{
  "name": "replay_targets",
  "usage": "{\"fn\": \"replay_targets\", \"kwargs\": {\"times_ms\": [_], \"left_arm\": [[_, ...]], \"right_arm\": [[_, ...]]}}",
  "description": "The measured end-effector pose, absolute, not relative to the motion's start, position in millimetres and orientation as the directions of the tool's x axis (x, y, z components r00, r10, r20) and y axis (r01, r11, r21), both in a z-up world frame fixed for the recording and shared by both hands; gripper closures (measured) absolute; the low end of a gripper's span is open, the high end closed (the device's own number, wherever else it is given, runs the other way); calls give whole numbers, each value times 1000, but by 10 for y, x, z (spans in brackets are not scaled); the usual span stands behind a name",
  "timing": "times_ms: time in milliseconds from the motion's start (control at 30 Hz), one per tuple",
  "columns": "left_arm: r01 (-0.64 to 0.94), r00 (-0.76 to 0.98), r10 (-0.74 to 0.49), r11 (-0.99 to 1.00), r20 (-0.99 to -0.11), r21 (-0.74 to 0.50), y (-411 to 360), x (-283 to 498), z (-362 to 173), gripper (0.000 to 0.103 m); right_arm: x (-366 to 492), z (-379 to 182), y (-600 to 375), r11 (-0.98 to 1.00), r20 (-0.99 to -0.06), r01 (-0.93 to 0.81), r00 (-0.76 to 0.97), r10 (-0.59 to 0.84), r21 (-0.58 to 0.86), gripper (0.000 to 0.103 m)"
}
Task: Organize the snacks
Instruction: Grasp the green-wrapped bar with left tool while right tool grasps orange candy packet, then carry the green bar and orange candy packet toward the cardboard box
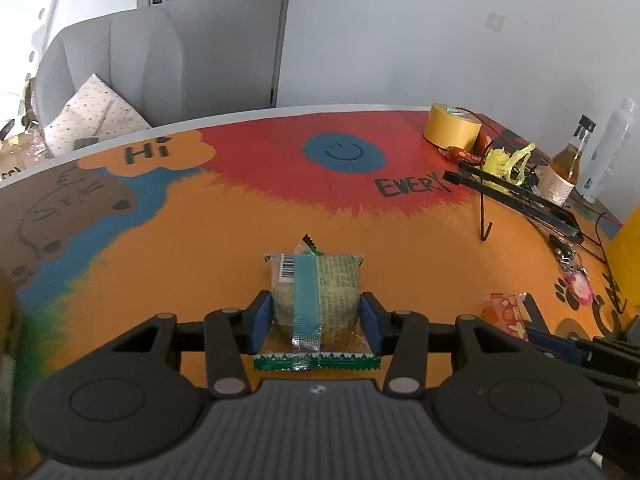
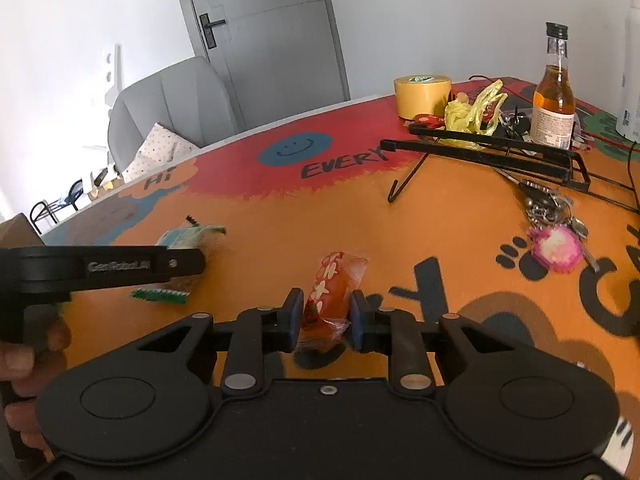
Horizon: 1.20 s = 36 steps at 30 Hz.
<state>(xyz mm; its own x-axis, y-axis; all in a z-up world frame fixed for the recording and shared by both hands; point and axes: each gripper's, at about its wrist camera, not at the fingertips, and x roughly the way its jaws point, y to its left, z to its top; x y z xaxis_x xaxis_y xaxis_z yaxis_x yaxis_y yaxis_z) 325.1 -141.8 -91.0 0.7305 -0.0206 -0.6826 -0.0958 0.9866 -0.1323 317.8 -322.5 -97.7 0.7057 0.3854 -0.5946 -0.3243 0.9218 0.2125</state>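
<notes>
Covering table (image 1: 200,240): painted orange-red mat; grey armchair (image 1: 116,72), door (image 1: 216,20) behind.

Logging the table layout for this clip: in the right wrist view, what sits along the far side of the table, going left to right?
Yellow tape roll → crumpled yellow plastic bag → glass bottle with amber liquid → white bottle at the picture's right edge.
</notes>
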Motion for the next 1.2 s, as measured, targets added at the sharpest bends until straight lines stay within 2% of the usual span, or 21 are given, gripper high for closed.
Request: {"fn": "replay_targets", "kwargs": {"times_ms": [667,1200], "left_arm": [[-110,815,-3,981,-580,-159,-1044,2406,-251,57],[-193,858,94,970,-505,-147,-453,1965,235,57]], "right_arm": [[2617,-448,-2974,881,-473,-397,743,473,256,85],[2467,-46,-2382,820,-395,-520,719,572,240,85]]}}
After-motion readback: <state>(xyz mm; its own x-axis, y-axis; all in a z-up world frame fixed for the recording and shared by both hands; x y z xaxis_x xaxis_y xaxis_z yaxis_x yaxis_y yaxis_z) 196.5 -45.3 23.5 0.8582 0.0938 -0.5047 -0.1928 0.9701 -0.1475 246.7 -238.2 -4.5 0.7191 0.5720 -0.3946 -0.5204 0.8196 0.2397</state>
